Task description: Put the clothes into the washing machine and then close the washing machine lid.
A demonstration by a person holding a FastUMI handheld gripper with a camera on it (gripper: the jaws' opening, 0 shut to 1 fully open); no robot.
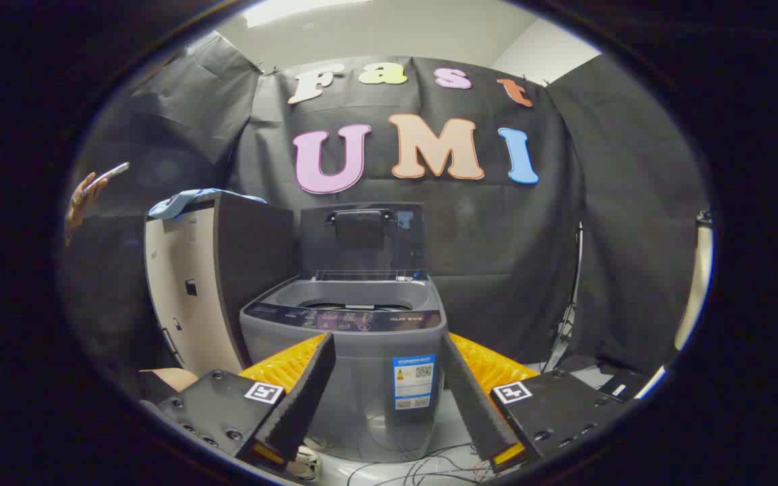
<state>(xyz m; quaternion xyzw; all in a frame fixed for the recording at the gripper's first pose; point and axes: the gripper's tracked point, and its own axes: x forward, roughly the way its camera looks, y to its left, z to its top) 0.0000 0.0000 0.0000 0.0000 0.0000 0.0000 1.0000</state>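
Note:
A grey top-loading washing machine [362, 351] stands straight ahead of my fingers, its lid [362, 239] raised upright at the back. A light blue piece of clothing [190, 200] lies on top of a tall cabinet [190, 290] to the left of the machine. My gripper [387, 361] is open, its two dark fingers [304, 395] spread wide on either side of the machine's front, with nothing between them. It hangs well short of the machine and far below the clothing.
A person's hand [82, 199] holding a phone shows at the far left, beside the cabinet. Cables [416, 466] trail on the floor in front of the machine. A stand and more gear sit at the right [568, 317].

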